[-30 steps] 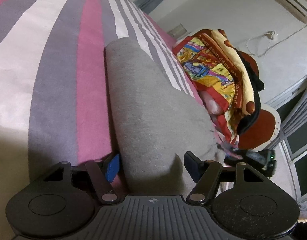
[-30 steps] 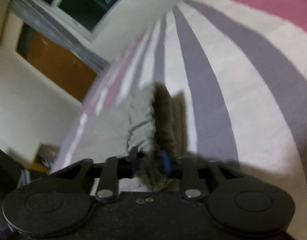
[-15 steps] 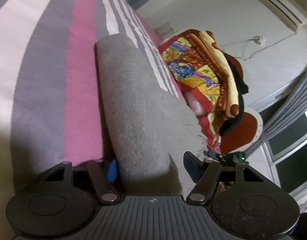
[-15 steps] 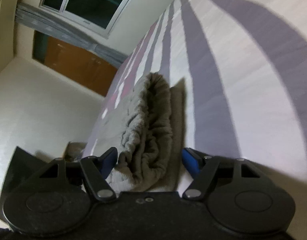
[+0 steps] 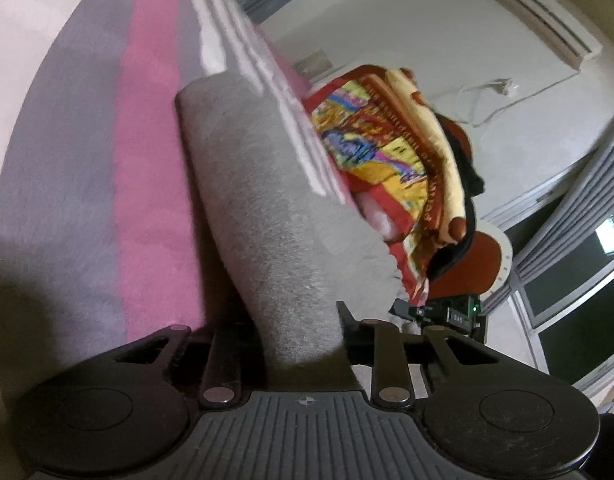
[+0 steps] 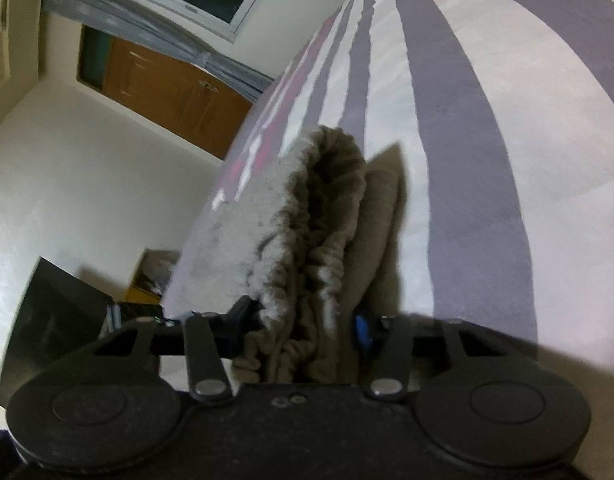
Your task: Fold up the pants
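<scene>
Grey fleece pants lie folded lengthwise on a bed cover striped pink, grey and white. My left gripper is at their near end. Its jaws are closing and pinch the thick grey fold between them. In the right wrist view the gathered waistband of the pants bunches up on the striped cover. My right gripper straddles that bunch. Its jaws are closing, with the black finger and the blue pad pressed against the cloth.
A bright red and yellow blanket is heaped at the bed's far right, beside the pants. A black device with a green light sits just right of my left gripper. Beyond the bed are a wooden cabinet and a dark box.
The left jaws have narrowed from wide apart to a pinch on the grey fold. The right jaws spread wide around the waistband, then came back in against it. Both views have dipped lower.
</scene>
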Action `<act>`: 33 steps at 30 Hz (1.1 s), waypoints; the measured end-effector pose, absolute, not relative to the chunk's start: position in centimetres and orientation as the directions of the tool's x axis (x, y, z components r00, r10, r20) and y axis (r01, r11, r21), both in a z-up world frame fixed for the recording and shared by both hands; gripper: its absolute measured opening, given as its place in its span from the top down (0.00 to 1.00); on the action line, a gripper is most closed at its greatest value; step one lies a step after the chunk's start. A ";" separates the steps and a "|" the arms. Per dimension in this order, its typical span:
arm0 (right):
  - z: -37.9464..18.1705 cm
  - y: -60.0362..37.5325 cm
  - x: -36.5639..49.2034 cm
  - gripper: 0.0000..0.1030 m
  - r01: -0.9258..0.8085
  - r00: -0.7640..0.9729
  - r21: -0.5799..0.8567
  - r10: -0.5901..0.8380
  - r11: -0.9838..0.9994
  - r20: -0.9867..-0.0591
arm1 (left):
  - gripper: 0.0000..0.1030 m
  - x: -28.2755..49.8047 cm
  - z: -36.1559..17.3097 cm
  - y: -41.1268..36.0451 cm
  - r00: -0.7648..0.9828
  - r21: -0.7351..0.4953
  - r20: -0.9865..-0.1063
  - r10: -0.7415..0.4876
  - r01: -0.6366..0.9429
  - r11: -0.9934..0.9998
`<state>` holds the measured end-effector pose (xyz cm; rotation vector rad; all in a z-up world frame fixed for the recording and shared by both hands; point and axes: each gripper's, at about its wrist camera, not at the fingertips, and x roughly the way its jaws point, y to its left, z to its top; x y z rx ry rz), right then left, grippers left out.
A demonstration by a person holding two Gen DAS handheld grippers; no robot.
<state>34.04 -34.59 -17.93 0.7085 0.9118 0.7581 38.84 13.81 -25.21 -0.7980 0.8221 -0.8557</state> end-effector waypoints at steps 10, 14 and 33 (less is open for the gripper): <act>-11.8 -31.6 39.0 0.59 -0.430 0.399 0.734 0.840 0.526 -0.368 | 0.75 43.1 -18.4 16.4 0.481 -0.789 -0.203 -0.853 0.436 0.434; -9.7 -29.4 44.3 0.59 -0.484 0.408 0.702 0.845 0.522 -0.346 | 0.75 47.9 -16.2 17.6 0.523 -0.770 -0.194 -0.830 0.444 0.459; -16.8 -26.1 53.6 0.33 -0.277 0.482 0.604 0.652 0.747 -0.586 | 0.52 57.6 -22.3 18.9 0.593 -0.698 -0.433 -0.679 0.257 0.668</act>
